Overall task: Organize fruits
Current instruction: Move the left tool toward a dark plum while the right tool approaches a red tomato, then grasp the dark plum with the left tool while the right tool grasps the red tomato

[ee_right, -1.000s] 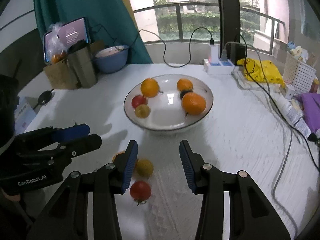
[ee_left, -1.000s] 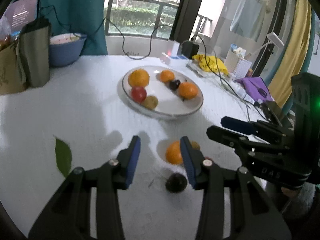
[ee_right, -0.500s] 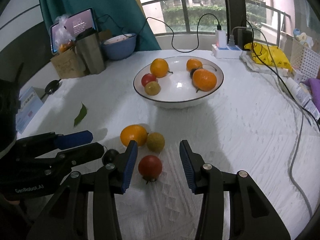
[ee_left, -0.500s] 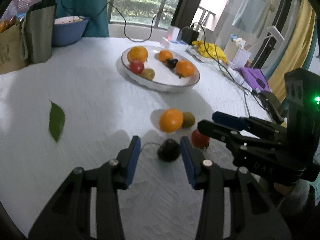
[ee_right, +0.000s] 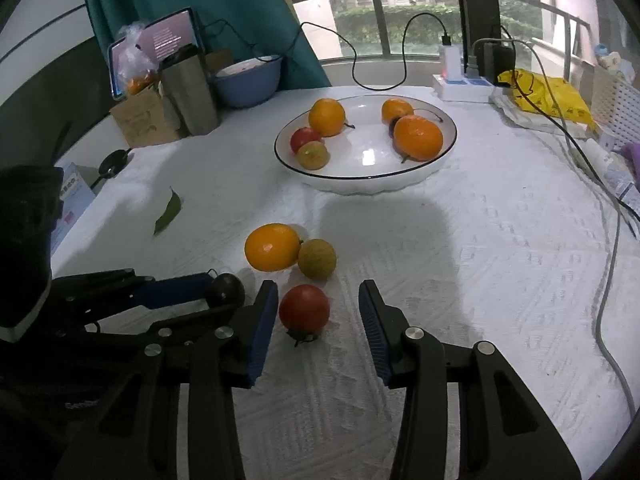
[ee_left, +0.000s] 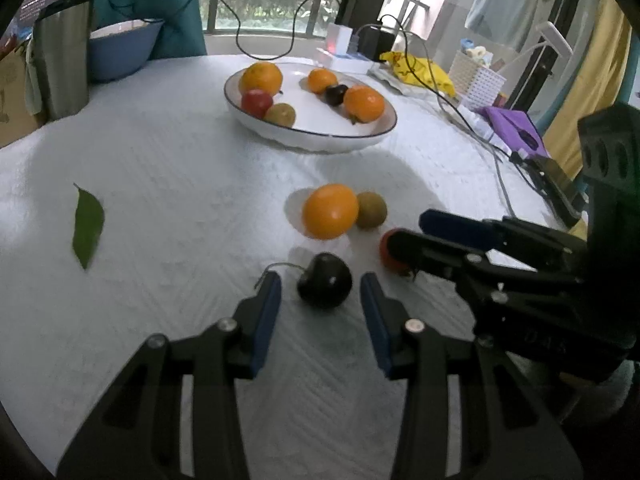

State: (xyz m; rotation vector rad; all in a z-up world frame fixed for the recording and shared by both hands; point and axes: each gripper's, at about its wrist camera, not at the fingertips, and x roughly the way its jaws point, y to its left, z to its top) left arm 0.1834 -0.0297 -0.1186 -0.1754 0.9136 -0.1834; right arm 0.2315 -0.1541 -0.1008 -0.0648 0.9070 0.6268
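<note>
Plum (ee_left: pixel 325 280) sits between my left tongs (ee_left: pixel 320 300), pads spread, not touching. Tomato (ee_right: pixel 304 307) between my right tongs (ee_right: pixel 318 312), jaws just narrowing, gap remains.

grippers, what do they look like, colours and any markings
Both the left gripper and the right gripper are matte black linkage frames with silver rivets at the joints. Each finger carries a blue ribbed pad on its inner face. The right unit's body shows a small green light and faint raised lettering; the left unit's body has white lettering, mostly cut off.
</note>
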